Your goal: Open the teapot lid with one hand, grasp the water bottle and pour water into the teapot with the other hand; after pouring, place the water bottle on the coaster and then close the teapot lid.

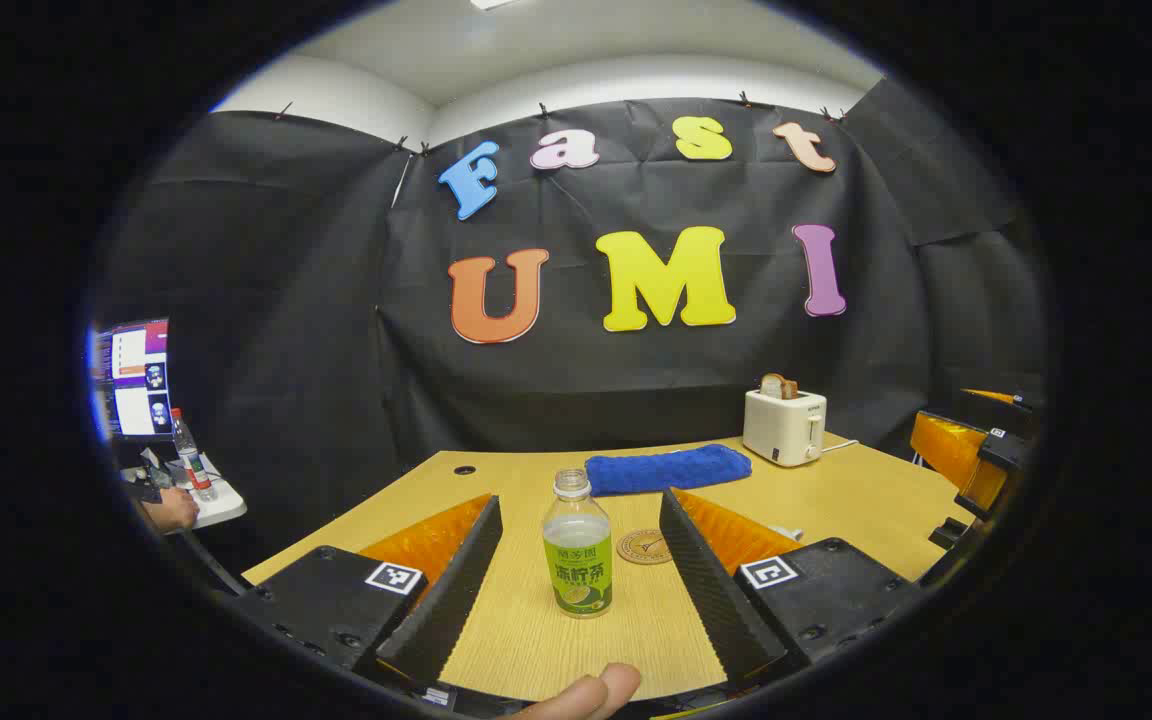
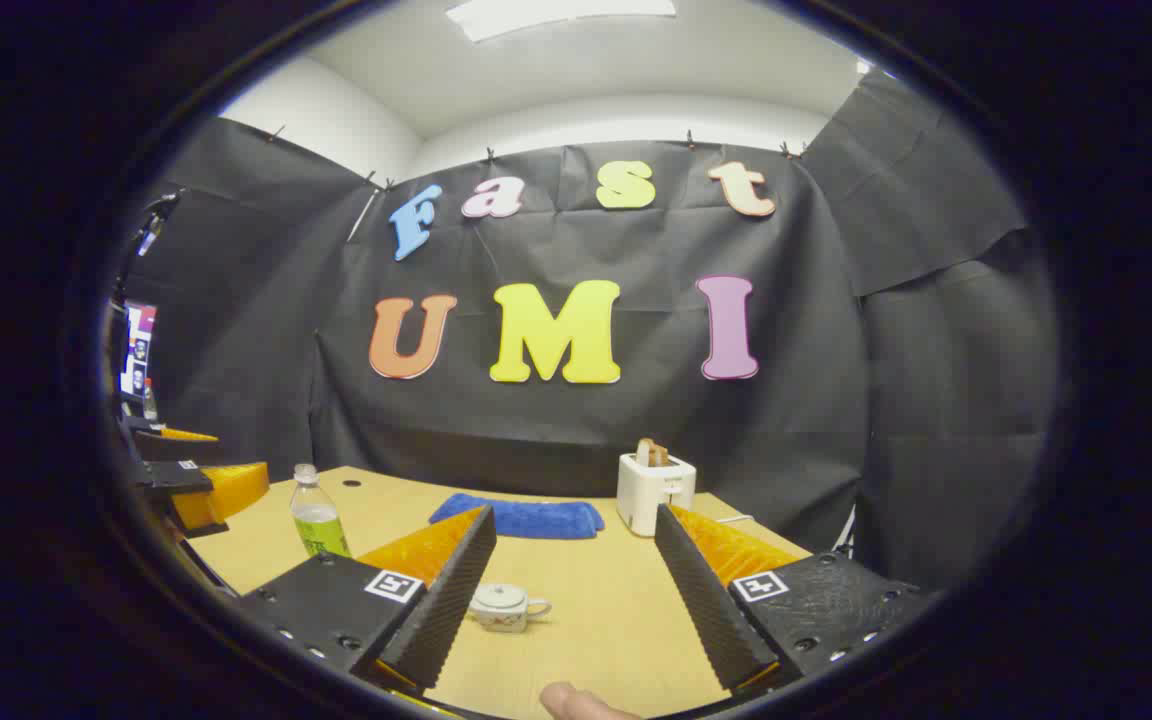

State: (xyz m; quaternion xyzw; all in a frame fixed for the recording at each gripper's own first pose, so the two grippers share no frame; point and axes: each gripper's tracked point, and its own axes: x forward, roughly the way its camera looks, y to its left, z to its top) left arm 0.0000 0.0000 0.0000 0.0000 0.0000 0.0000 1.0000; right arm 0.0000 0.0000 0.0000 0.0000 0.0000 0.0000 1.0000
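A clear water bottle (image 1: 577, 548) with a green label stands upright on the wooden table (image 1: 536, 640), between the spread fingers of my left gripper (image 1: 581, 500), which is open and touches nothing. Just right of the bottle lies a round coaster (image 1: 644, 546). In the right gripper view a small white teapot (image 2: 504, 607) with its lid on sits low between the fingers of my right gripper (image 2: 576, 515), which is open; the gripper's left finger hides part of the pot. The bottle (image 2: 316, 520) stands far left there, beside the left gripper (image 2: 196, 480).
A blue towel (image 1: 668, 468) lies at the back of the table, with a white toaster (image 1: 784, 425) holding toast to its right. A side table with a monitor (image 1: 131, 380), another bottle (image 1: 191, 455) and a person's hand (image 1: 171, 510) is at the far left.
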